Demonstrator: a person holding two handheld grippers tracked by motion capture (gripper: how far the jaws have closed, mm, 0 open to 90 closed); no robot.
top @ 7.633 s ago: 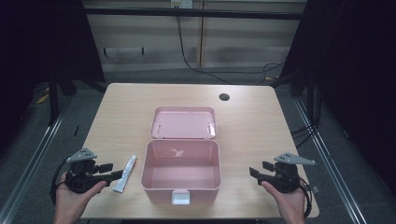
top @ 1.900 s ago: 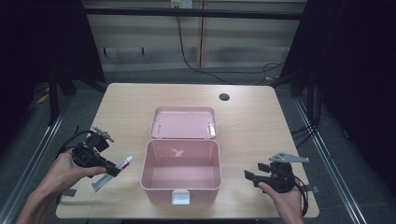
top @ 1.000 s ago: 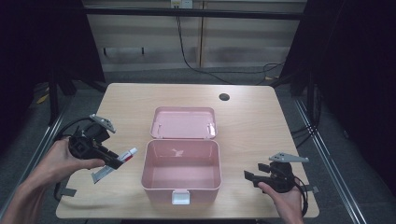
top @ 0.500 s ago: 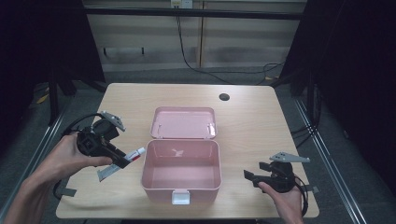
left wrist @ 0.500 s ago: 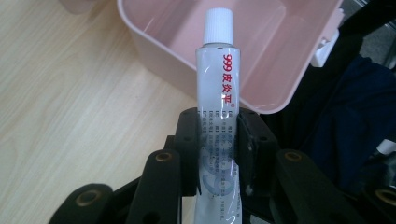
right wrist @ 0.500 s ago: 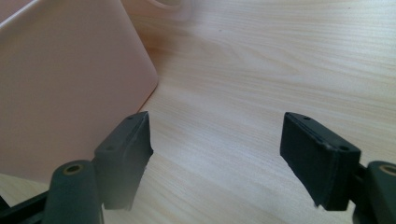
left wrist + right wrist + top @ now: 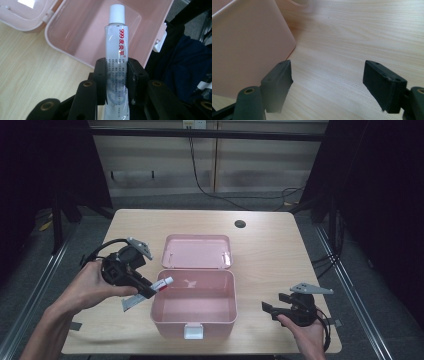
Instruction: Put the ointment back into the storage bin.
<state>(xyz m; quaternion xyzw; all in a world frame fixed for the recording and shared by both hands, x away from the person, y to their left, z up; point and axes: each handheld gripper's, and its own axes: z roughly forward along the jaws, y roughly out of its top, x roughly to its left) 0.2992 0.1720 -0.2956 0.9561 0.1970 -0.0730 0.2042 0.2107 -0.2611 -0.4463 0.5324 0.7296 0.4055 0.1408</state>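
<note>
A pink plastic box [image 7: 194, 306] stands open in the middle of the table, its lid [image 7: 198, 251] laid flat behind it. My left gripper [image 7: 145, 289] is shut on a white ointment tube [image 7: 159, 285] with red lettering. The tube [image 7: 116, 47] points its white cap over the box's left rim [image 7: 67, 53], above the bare pink floor inside. My right gripper [image 7: 271, 304] rests on the table to the right of the box. Its jaws have just been opening and stand wide apart over bare wood, with nothing between the fingertips [image 7: 280, 77]. The box's side wall [image 7: 247, 47] is close on their left.
A round dark cable hole [image 7: 240, 224] sits near the table's far edge. The wooden tabletop [image 7: 280, 260] is bare to the right of the box. A dark cloth [image 7: 185, 67] shows past the box in the left gripper view. Floor rails run along both sides of the table.
My left hand has carried the tube rightward from the table's left part to the box's left rim. The right gripper's jaws have spread wider while that hand stayed put.
</note>
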